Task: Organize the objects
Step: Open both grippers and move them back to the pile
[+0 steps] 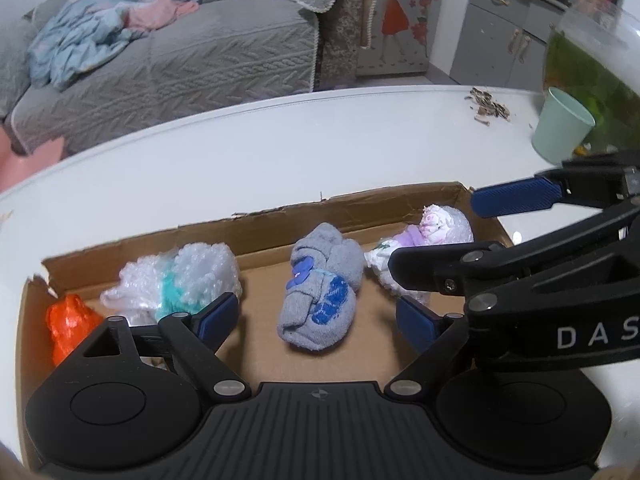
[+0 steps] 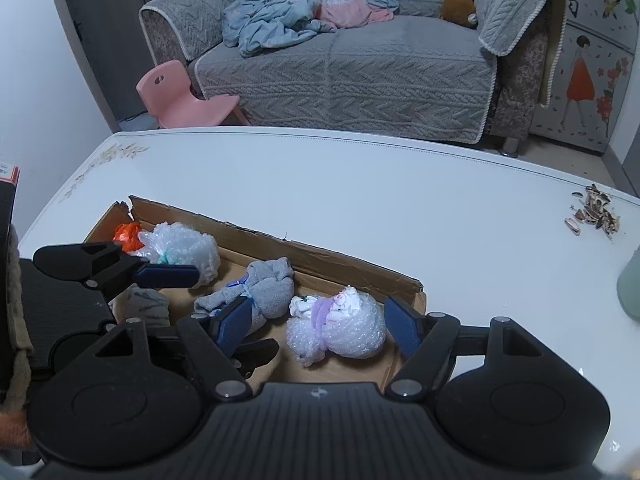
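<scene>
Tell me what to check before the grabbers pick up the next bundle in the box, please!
1. Left gripper open, nothing pinched: ok.
2. Right gripper open, empty: ok.
3. Grey sock bundle lies between the left fingers, untouched: ok.
4. White and purple bundle lies between the right fingers: ok.
5. Grippers clear of each other: not ok, they overlap closely over the cardboard box.
6. Bundles' final spots: cannot tell.

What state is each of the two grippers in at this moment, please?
Left gripper: open, empty, jaws either side of the rolled grey sock bundle.
Right gripper: open, empty, jaws flanking the white bubble-wrap bundle with purple band.
</scene>
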Demonstrator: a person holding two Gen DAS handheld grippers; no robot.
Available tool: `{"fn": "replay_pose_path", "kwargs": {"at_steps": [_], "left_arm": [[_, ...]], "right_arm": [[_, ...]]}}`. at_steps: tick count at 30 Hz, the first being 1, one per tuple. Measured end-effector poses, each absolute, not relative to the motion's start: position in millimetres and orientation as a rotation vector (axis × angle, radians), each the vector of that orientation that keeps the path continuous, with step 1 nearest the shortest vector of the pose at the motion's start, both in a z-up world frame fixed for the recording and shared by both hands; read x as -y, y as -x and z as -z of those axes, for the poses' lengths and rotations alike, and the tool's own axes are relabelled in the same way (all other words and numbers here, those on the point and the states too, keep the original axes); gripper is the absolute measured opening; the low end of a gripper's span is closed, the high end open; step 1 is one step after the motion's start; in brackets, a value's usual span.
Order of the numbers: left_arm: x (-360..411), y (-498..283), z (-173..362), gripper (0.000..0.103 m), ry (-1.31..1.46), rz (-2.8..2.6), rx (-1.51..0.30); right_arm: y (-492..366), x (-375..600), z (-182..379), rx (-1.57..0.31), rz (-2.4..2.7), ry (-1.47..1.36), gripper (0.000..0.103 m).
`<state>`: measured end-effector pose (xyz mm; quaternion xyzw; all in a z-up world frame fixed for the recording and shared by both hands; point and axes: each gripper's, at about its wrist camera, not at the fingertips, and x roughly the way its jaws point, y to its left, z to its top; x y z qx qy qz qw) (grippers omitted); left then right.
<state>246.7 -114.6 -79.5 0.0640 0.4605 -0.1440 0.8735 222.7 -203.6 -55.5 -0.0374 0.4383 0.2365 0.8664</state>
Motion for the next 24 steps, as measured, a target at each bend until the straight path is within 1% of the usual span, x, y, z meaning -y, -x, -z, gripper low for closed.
{"fn": "replay_pose_path", "kwargs": {"at_steps": [1, 3, 8, 14, 17, 19, 22, 24], "left_arm": [[113.7, -246.2, 78.8, 0.09, -0.122, 0.294, -0.964], [112.9, -244.9, 77.5, 0.091, -0.1, 0.288, -0.968], [111.3, -237.0, 68.2, 0.092, -0.087, 0.284, -0.966], [104.8, -222.4, 49.2, 0.095, -0.015, 0.252, -0.97], [99.1, -207.6, 36.4, 0.096, 0.01, 0.238, -0.962], [89.4, -195.0, 25.4, 0.097, 0.047, 0.231, -0.954], [65.7, -164.5, 7.0, 0.101, 0.083, 0.223, -0.91], [44.4, -138.5, -2.8, 0.102, 0.062, 0.2, -0.865]], "right_arm": [[-222.2, 203.9, 55.0, -0.919, -0.492, 0.072, 0.072], [-220.9, 203.3, 53.3, -0.917, -0.484, 0.063, 0.076], [-216.0, 201.9, 46.1, -0.904, -0.478, 0.05, 0.077], [-200.9, 203.5, 31.8, -0.88, -0.448, 0.009, 0.082], [-188.9, 204.8, 22.4, -0.867, -0.441, -0.009, 0.086], [-179.0, 208.5, 14.7, -0.856, -0.435, -0.019, 0.087], [-158.6, 218.1, 2.9, -0.847, -0.433, -0.07, 0.089], [-141.6, 222.0, -3.5, -0.833, -0.441, -0.077, 0.091]]}}
